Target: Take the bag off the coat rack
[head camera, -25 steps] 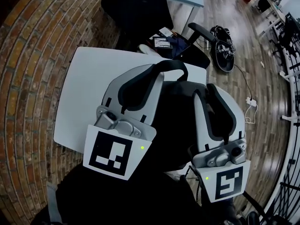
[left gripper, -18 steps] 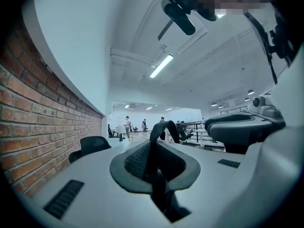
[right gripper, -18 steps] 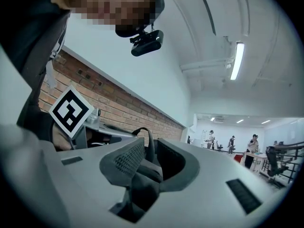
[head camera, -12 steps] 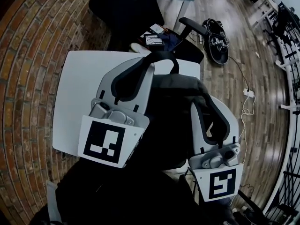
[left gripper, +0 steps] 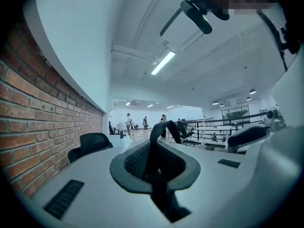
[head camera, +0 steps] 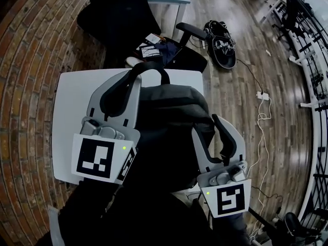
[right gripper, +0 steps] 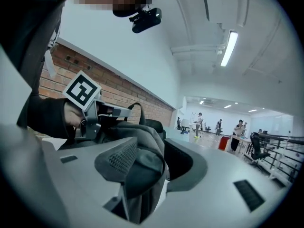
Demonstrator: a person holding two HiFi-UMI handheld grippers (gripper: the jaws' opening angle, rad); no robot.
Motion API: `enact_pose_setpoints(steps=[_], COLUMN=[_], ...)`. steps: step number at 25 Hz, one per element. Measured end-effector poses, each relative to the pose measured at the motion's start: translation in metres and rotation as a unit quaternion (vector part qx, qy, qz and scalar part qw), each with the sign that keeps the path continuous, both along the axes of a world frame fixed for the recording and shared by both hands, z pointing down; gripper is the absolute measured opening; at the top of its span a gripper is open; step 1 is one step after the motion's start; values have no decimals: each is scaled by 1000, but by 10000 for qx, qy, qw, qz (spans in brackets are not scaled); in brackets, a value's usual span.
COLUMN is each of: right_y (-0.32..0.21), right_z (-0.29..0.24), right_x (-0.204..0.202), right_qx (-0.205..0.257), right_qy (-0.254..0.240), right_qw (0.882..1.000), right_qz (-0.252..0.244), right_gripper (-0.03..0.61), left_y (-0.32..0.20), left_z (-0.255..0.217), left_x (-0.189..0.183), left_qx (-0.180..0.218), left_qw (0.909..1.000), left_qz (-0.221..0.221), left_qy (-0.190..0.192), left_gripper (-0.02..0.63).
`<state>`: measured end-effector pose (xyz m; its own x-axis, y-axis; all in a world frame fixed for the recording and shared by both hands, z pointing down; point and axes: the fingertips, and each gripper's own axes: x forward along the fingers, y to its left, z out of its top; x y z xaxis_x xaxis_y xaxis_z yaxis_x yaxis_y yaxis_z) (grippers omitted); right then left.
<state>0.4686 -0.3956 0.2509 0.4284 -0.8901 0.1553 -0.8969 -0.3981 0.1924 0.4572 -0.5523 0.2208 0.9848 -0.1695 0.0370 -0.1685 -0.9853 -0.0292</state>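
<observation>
The bag (head camera: pixel 171 117) is a dark grey backpack held up between my two grippers over a white table (head camera: pixel 69 96). My left gripper (head camera: pixel 139 75) is shut on the bag's black top strap (head camera: pixel 149 65). In the left gripper view the strap (left gripper: pixel 161 129) runs pinched between the pads (left gripper: pixel 137 160). My right gripper (head camera: pixel 207 128) is at the bag's right side and its jaws are opening. In the right gripper view, grey bag fabric (right gripper: pixel 142 146) still lies between the jaws of the right gripper (right gripper: pixel 159 163). It rests against the left pad (right gripper: pixel 118 158) and stands clear of the right one.
A black office chair (head camera: pixel 120 14) stands beyond the table. A second chair (head camera: pixel 171 53) holds papers and blue cloth. Black gear (head camera: pixel 221 47) and a white power strip (head camera: pixel 262 95) with cable lie on the wood floor at right. Brick surface runs along the left.
Both grippers and the bag have shifted left and lower in the head view, over the white table. The right gripper's jaws have spread apart around the bag's fabric.
</observation>
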Motion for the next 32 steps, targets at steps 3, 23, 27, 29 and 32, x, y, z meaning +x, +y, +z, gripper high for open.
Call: enact_pose_setpoints(steps=[3, 23, 27, 29, 32], right_y=[9, -8, -11, -11, -11], right_z=[14, 25, 22, 21, 20], right_x=[6, 9, 5, 3, 3], right_qx=[12, 349, 440, 454, 479], right_qy=[-240, -424, -394, -383, -369], right_qw=[9997, 9985, 9982, 9981, 9981], right_qz=[77, -41, -112, -136, -151], right_gripper=[192, 58, 57, 57, 57], left_y=[3, -4, -6, -7, -8], left_z=[0, 7, 8, 8, 8], left_x=[4, 3, 0, -1, -1], left_qx=[22, 134, 156, 155, 138], left_qw=[10000, 9999, 9998, 9998, 9998], left_qz=[32, -64, -69, -91, -143], left_qy=[-5, -64, -59, -46, -37], left_gripper=[38, 38, 38, 38, 43])
